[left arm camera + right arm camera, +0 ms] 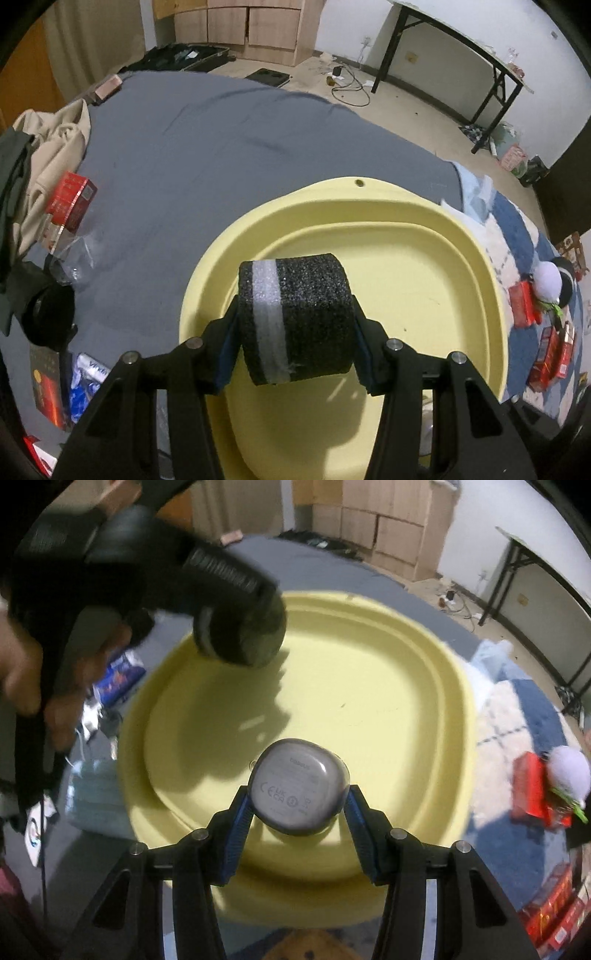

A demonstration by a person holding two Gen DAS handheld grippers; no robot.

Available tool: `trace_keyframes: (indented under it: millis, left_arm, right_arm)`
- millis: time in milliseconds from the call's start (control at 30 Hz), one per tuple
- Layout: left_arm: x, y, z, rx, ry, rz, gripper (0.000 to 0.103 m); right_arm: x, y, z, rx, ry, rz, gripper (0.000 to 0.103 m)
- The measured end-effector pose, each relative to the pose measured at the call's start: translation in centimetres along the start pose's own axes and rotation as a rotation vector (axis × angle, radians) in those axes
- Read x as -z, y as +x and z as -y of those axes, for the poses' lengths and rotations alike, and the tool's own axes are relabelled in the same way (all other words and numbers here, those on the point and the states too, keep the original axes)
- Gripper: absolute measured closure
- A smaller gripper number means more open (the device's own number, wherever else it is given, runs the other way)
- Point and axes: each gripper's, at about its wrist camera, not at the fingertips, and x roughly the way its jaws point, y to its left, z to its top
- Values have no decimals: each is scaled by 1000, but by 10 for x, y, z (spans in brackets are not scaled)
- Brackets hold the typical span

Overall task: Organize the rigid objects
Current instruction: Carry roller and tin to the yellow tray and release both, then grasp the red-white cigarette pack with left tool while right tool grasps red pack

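Observation:
My left gripper (295,325) is shut on a black foam roll (299,317) with a white stripe and holds it above the near part of a large pale yellow basin (424,295) on the grey bed. In the right wrist view the foam roll (240,635) shows blurred over the basin's far left rim. My right gripper (299,801) is shut on a grey rounded earbud case (299,786) and holds it over the near part of the yellow basin (369,701). The basin's bottom shows nothing lying in it.
Red boxes (72,203) lie at the bed's left by beige clothing (55,147). More red boxes (550,350) and a white plush toy (550,277) lie on the right. A blue packet (83,384) and black items lie at the left front. A folding table (461,44) stands behind.

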Motion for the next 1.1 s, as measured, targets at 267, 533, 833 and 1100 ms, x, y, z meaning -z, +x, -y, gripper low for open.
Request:
trace_keyframes:
  millis: [267, 533, 833, 1100]
  left_arm:
    - [2, 10, -3, 37, -27, -4, 42]
    - [10, -57, 20, 60, -38, 109, 0]
    - [75, -96, 140, 195, 107, 49, 0]
    - [145, -86, 274, 172, 456, 25, 0]
  right_arm:
    - [-7, 23, -1, 0, 8, -13, 52]
    - [6, -26, 2, -36, 68, 171, 7]
    - [102, -144, 91, 88, 284, 262, 0]
    - [181, -205, 217, 289, 585, 237, 0]
